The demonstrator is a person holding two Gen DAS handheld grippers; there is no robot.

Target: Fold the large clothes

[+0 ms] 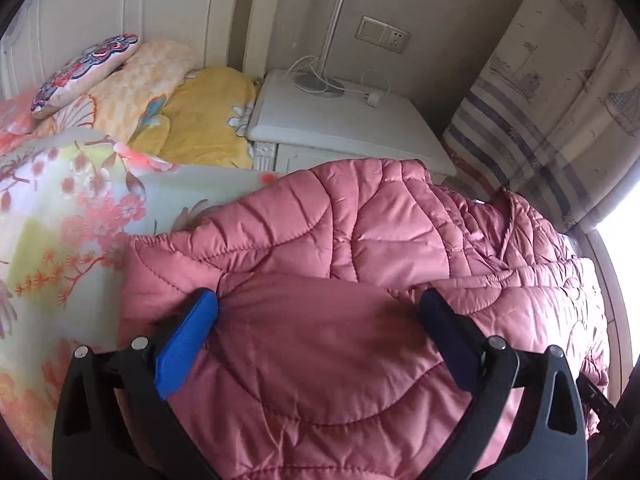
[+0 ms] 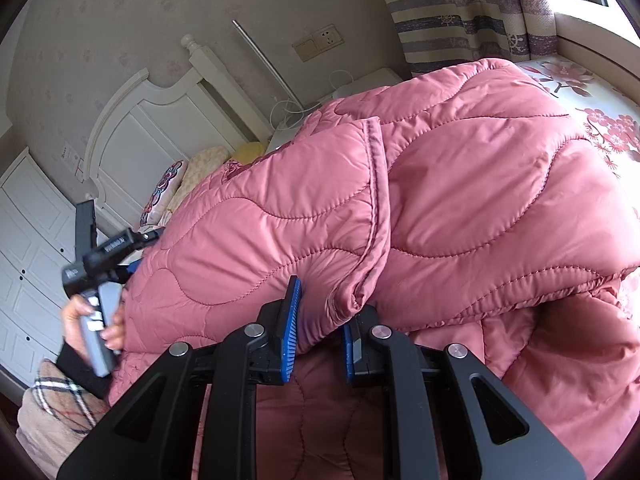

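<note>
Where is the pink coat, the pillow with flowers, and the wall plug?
pink coat (image 1: 340, 220), left wrist view, quilted top.
pillow (image 1: 86, 70), left wrist view, patterned middle.
wall plug (image 1: 383, 35), left wrist view, plate face.

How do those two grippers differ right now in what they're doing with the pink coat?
The left gripper is spread wide open, its fingers straddling a bulge of the pink coat. The right gripper is nearly closed, pinching a folded edge of the coat between its pads. Both have blue-padded fingers on black frames.
</note>
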